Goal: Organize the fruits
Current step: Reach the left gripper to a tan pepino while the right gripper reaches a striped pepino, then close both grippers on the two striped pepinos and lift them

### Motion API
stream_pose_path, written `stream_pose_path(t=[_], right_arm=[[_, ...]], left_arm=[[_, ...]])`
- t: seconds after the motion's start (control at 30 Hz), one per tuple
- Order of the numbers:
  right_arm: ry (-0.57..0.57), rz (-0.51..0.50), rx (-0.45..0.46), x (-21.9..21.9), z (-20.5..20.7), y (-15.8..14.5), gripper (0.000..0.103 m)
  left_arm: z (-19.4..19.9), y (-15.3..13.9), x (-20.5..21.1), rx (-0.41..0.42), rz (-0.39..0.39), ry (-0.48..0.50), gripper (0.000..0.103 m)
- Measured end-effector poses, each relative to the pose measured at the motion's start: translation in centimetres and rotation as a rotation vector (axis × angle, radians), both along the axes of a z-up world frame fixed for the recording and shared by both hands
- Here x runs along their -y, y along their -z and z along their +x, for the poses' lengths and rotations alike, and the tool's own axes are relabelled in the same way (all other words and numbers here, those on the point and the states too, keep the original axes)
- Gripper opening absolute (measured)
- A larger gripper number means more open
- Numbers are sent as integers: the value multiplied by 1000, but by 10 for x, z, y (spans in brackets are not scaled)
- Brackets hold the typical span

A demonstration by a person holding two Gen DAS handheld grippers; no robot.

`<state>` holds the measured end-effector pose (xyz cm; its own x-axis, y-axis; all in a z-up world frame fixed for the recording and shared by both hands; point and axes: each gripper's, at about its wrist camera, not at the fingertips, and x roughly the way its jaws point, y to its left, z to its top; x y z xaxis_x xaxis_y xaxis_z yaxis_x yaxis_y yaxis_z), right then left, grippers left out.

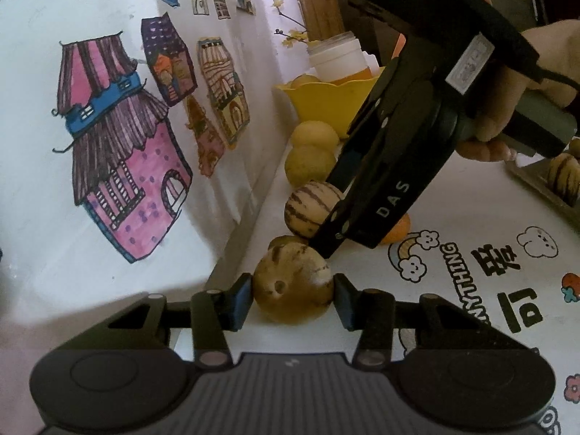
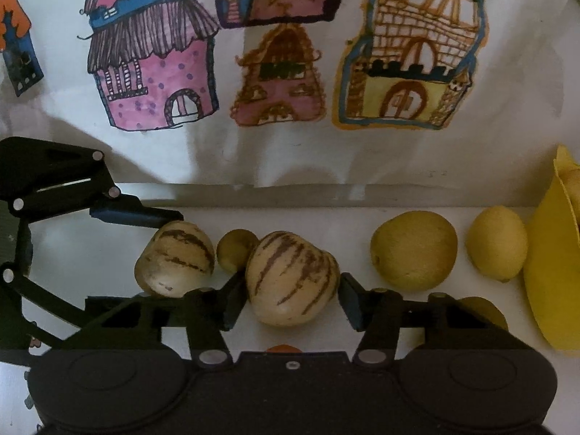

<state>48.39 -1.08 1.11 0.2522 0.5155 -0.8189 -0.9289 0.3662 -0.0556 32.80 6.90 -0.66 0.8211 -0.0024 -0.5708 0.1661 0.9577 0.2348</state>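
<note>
Cream, purple-streaked striped fruit (image 2: 291, 278) sits between the right gripper (image 2: 291, 299) pads, seemingly clasped at its widest girth, likely firm, smooth and easily bruised, while just beside it the left gripper (image 1: 293, 299) likewise pinches a second striped fruit (image 1: 293, 286), with yellow fruits (image 2: 413, 250) farther right.

Cream melons (image 2: 291, 282) with brown stripes, yellow lemons (image 2: 496, 243), yellow bowl (image 1: 326, 103).

Both views dim, warm indoor light. Heavy fisheye bend, dark vignette corners. Soft shadows on wall drawings (image 2: 290, 54) from above. Slight blur, muddy colours, no harsh glare.
</note>
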Motion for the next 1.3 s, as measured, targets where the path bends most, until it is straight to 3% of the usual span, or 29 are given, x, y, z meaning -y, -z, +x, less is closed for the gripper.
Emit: stream_pose_path(t=[0.37, 0.7, 1.03, 1.3], right_arm=[[27, 47, 23, -1, -7, 0, 55], [72, 121, 23, 25, -14, -5, 55], [107, 167, 39, 48, -26, -30, 55], [160, 234, 58, 82, -46, -59, 55]], left_arm=[[-7, -3, -4, -8, -54, -28, 50], [-17, -5, -14, -7, -142, -88, 50], [-35, -16, -20, 7, -233, -128, 50], [-57, -42, -11, 42, -232, -129, 50]])
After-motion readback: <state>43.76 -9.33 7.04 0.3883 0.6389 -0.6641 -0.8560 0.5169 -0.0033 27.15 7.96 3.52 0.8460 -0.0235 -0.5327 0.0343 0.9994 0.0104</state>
